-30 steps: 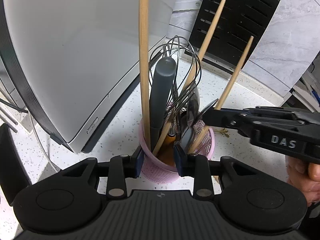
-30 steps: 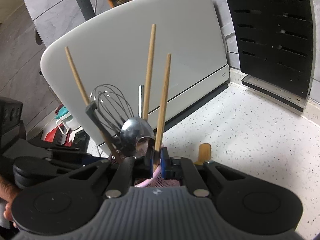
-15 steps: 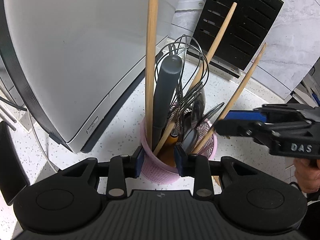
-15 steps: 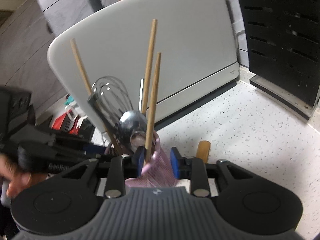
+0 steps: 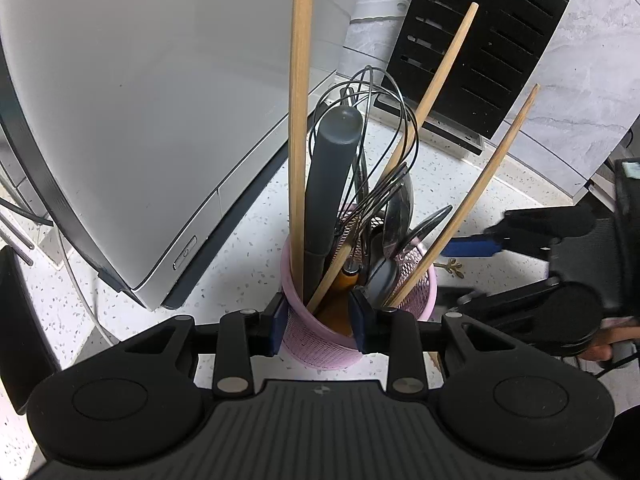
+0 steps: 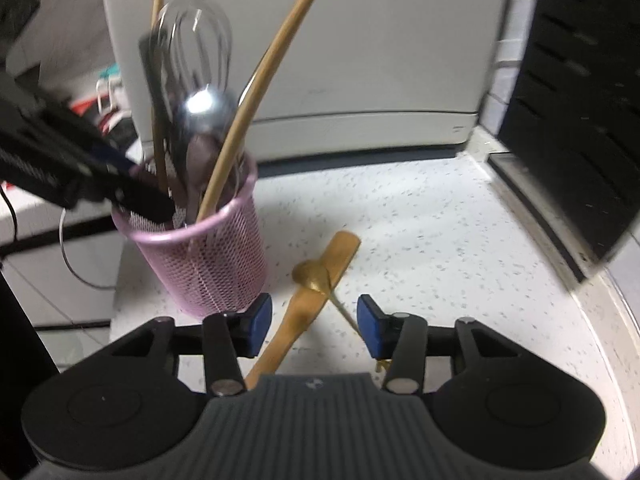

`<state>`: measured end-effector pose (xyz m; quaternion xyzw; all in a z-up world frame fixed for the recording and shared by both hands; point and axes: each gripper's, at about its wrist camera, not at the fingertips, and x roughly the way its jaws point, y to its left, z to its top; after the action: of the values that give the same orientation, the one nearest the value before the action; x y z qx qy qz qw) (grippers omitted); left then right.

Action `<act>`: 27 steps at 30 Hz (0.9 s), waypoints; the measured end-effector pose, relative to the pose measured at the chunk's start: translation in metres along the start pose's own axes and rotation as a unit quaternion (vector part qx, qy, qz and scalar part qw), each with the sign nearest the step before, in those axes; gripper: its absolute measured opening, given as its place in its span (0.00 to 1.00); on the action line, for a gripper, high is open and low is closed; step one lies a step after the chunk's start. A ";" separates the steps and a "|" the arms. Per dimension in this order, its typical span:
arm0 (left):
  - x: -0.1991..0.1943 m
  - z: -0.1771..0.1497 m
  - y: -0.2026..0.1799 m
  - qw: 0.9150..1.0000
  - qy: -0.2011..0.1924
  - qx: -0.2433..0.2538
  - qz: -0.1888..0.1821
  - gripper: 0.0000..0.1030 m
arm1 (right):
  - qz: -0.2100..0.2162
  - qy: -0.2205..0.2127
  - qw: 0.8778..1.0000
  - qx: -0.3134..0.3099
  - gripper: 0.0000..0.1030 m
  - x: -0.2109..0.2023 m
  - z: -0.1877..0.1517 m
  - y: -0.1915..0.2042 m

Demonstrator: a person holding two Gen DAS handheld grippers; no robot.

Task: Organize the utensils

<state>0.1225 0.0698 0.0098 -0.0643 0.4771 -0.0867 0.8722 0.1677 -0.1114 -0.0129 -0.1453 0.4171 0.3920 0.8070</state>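
Note:
A pink mesh cup (image 5: 320,340) stands on the speckled counter. It holds long wooden sticks (image 5: 298,120), a wire whisk (image 5: 372,120), a grey handle (image 5: 328,184) and metal spoons (image 5: 400,208). My left gripper (image 5: 318,324) is shut on the cup's near wall, one pad outside and one inside. My right gripper (image 6: 314,322) is low beside the cup (image 6: 208,256), and its jaws are opening. Between them, untouched, lie a wooden spatula (image 6: 296,320) and a small gold spoon (image 6: 314,274). A thin wooden stick (image 6: 256,80) leans free in the cup.
A large white appliance (image 5: 140,100) stands behind and left of the cup. A black slotted rack (image 6: 580,100) leans on the marble wall at the right. The counter's rounded edge (image 6: 608,340) runs along the right. Cables and clutter sit at the far left.
The right gripper let go of the thin wooden stick, which now leans in the cup. Its jaws widened and it rolled and dropped toward the counter. The left gripper kept still.

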 end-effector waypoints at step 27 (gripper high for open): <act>0.000 0.000 0.001 1.000 0.001 0.004 -0.002 0.36 | -0.009 0.017 1.000 0.011 0.23 0.047 0.009 -0.003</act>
<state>0.1227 0.0712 0.0100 -0.0616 0.4771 -0.0900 0.8721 0.1913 -0.0838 -0.0446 -0.1473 0.4335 0.3776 0.8048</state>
